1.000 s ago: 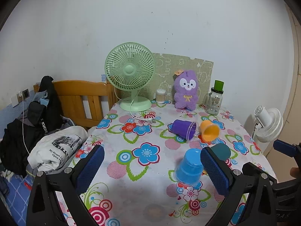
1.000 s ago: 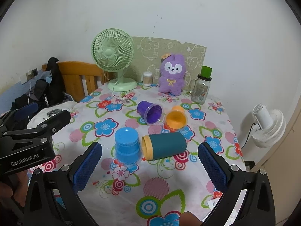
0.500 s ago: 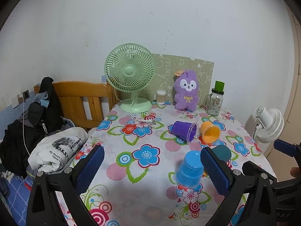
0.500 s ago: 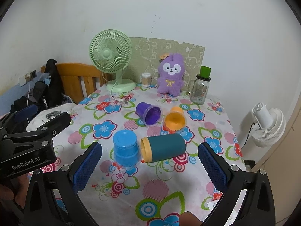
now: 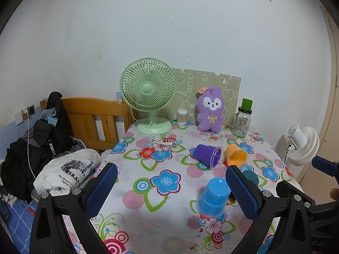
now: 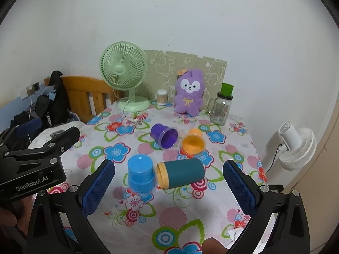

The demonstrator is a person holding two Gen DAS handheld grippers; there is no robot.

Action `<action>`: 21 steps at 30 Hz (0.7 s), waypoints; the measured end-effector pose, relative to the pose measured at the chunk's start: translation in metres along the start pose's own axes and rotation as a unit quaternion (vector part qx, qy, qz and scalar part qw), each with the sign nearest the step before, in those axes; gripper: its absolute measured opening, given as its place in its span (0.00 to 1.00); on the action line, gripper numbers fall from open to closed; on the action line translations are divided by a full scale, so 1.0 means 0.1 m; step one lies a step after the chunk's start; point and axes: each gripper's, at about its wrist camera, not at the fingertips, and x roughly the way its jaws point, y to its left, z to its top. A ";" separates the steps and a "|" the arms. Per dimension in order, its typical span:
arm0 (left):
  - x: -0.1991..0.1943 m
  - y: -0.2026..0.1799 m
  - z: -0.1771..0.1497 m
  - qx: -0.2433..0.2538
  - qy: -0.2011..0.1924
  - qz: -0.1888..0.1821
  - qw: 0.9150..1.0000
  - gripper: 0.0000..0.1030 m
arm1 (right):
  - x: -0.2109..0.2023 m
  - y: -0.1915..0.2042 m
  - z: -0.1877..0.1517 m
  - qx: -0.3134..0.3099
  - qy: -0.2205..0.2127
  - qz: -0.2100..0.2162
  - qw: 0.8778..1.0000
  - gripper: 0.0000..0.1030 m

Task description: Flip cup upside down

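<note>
Flowered tablecloth (image 6: 118,192), wall behind. Blue cup (image 6: 140,174): already mouth-down, touching the teal cup (image 6: 182,173), which lies on its side just right of it. Purple cup (image 6: 164,135) and orange cup (image 6: 192,141) also lie tipped, farther back. Right gripper (image 6: 168,187) and left gripper (image 5: 171,192): both wide, empty. We judge the teal cup next; we grip its mid-body, clear of the blue one.

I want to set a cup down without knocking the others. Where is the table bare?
The floral tablecloth is bare left of the upside-down blue plastic cup, toward the green desk fan, and along the near edge. Crowded: beside the lying teal cup, purple cup and orange cup.
</note>
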 end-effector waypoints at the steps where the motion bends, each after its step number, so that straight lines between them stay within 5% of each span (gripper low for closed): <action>1: -0.01 0.00 0.01 0.000 -0.001 0.000 1.000 1.00 | -0.01 -0.01 0.00 0.001 0.000 -0.001 1.000 1.00; 21: -0.07 -0.03 0.04 0.004 -0.006 0.003 1.000 1.00 | -0.07 -0.01 0.03 0.000 -0.003 -0.013 1.000 1.00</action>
